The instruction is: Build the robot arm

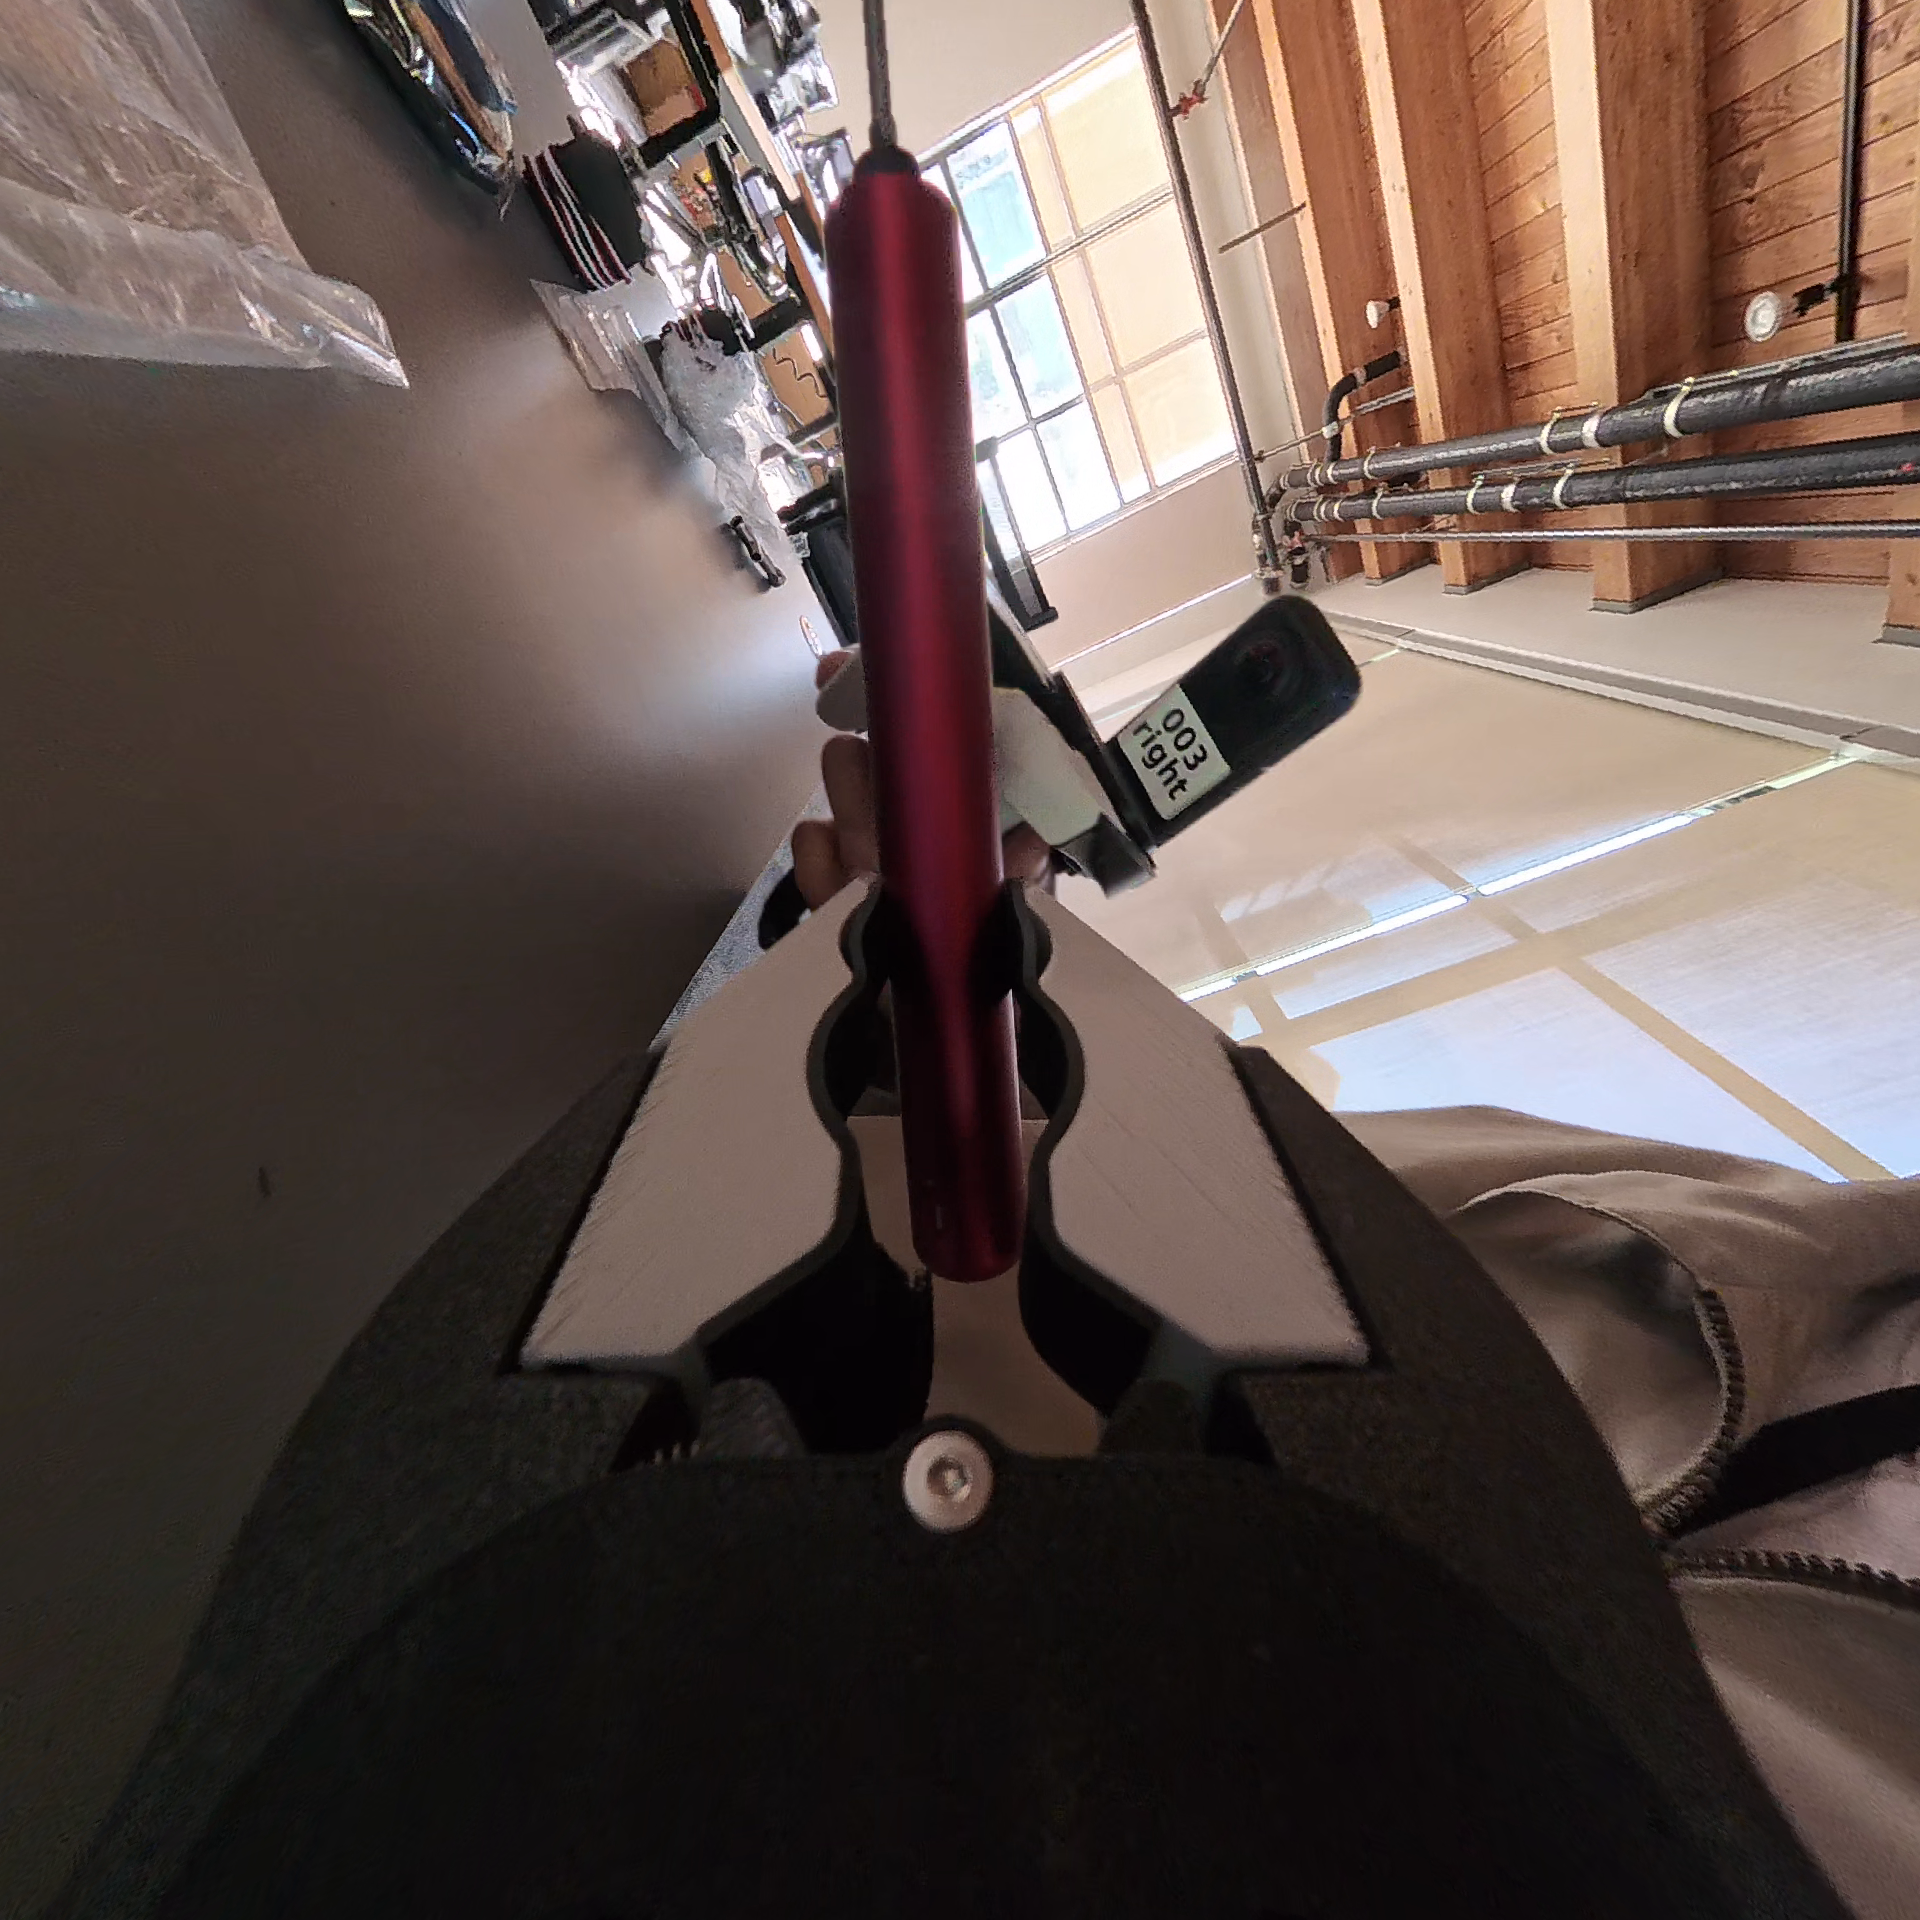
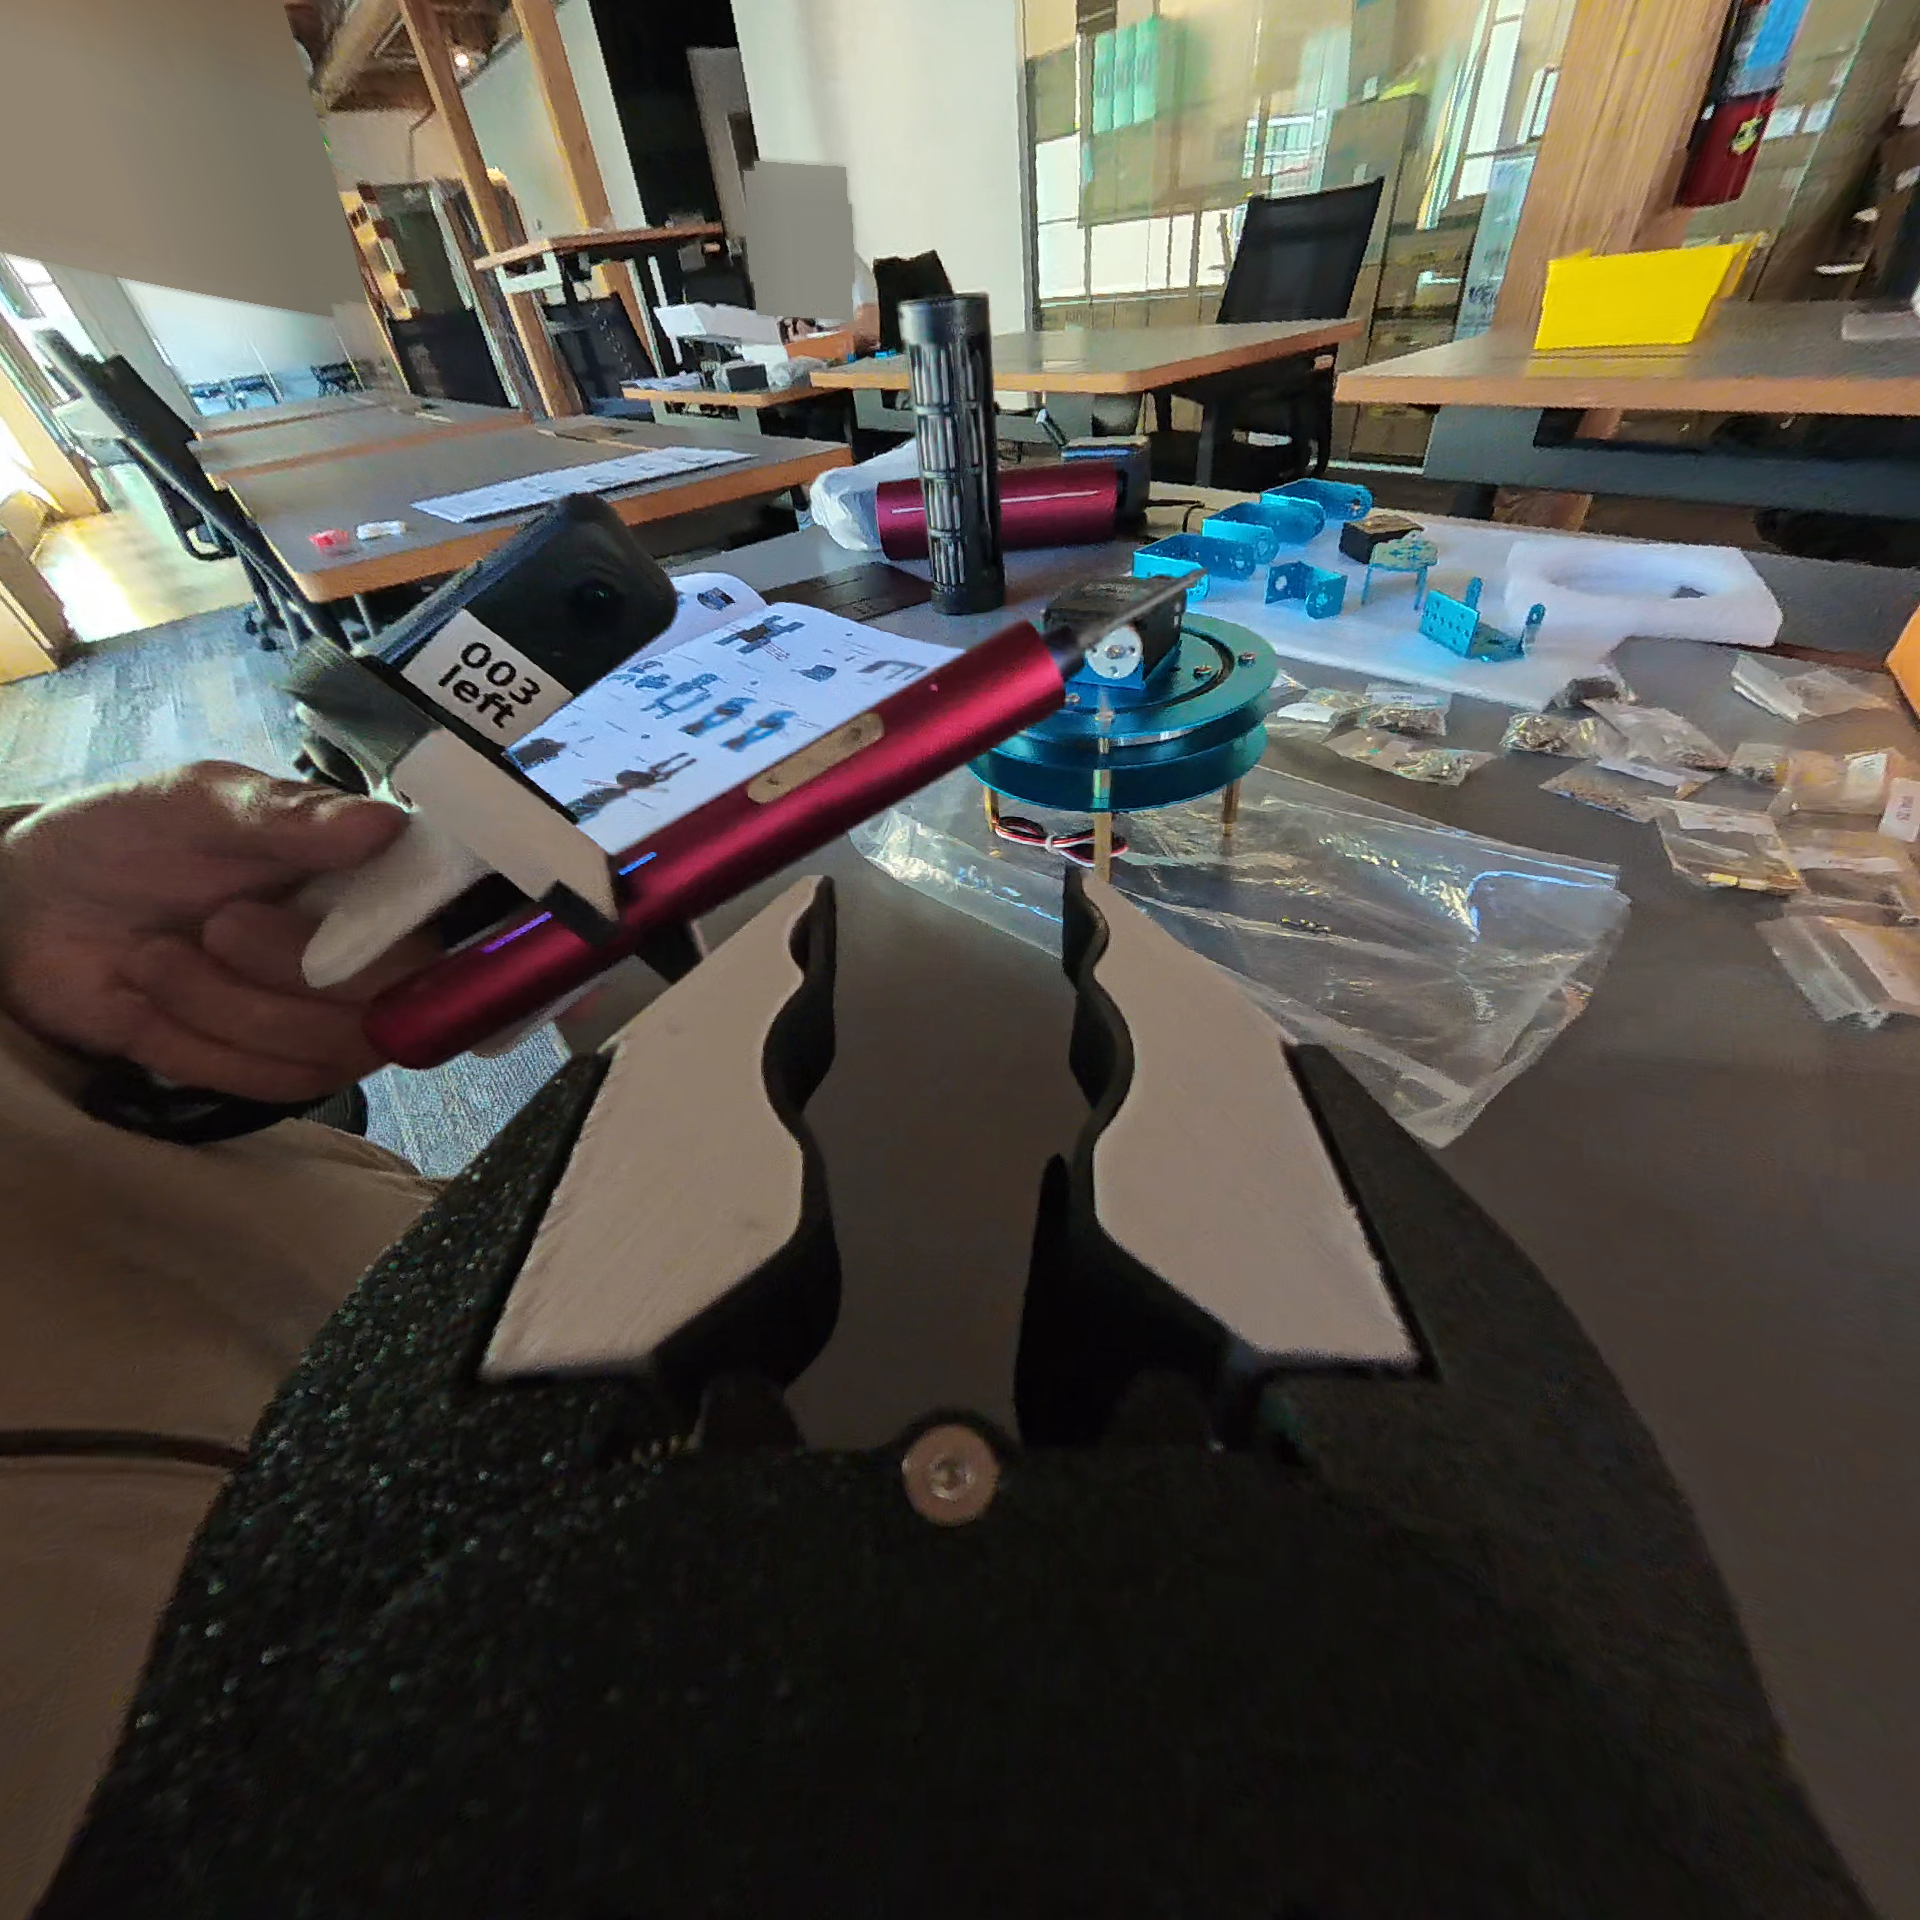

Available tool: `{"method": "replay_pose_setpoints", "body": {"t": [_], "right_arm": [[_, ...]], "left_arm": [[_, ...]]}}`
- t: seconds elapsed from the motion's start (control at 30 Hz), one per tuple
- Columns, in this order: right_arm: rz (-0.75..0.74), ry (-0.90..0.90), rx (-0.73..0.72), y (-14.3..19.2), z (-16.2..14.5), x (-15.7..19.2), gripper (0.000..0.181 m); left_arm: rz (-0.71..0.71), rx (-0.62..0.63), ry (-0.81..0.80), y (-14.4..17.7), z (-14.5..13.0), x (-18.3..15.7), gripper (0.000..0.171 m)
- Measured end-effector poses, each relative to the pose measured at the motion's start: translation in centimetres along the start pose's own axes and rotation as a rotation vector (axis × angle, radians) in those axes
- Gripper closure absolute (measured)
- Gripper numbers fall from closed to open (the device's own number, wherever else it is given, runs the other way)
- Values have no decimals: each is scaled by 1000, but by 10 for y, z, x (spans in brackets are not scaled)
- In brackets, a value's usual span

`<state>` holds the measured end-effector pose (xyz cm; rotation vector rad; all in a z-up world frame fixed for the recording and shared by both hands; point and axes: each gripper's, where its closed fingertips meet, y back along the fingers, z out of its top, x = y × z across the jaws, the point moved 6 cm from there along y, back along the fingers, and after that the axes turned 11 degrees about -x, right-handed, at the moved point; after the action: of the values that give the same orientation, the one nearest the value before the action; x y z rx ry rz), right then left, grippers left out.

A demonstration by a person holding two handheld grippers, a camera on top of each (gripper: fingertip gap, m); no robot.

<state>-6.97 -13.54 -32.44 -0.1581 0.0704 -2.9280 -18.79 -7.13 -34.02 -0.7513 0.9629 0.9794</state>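
My left gripper (image 1: 940, 925) is shut on a red pen-shaped electric screwdriver (image 1: 914, 623), gripped at its lower half, with the bit pointing away. In the right wrist view the left gripper (image 2: 587, 904) holds the screwdriver (image 2: 831, 769) slanted, its tip touching or nearly touching a black servo (image 2: 1127, 623) on a round blue base (image 2: 1132, 748). My right gripper (image 2: 951, 914) is open and empty, just in front of the screwdriver and above the dark table (image 2: 935, 1039). The right gripper also shows behind the screwdriver in the left wrist view (image 1: 1039, 769).
Behind the base lie an open instruction booklet (image 2: 748, 665), an upright black cylinder (image 2: 951, 457), a red tube (image 2: 1039, 509), blue metal brackets (image 2: 1299, 561) and white foam (image 2: 1642, 592). Small bags of hardware (image 2: 1714, 790) and a clear plastic bag (image 2: 1299, 935) lie to the right.
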Motion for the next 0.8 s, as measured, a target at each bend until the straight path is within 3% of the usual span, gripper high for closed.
{"method": "replay_pose_setpoints", "body": {"t": [0.13,0.33,0.47,0.53,0.63,0.8], "right_arm": [[-36,1,-30,3,0,6,134],[-193,207,67,12,-13,5,141],[-208,76,192,20,-25,-11,139],[-243,77,294,24,-36,-22,139],[-250,85,318,27,-45,-30,140],[-239,44,325,34,-60,-37,139]], "left_arm": [[31,-6,33,1,-4,6,152],[144,19,59,-1,-3,27,152],[318,54,-195,16,13,36,152],[435,109,-385,29,23,39,152],[559,154,-577,44,35,44,152],[578,256,-820,46,40,48,152]]}}
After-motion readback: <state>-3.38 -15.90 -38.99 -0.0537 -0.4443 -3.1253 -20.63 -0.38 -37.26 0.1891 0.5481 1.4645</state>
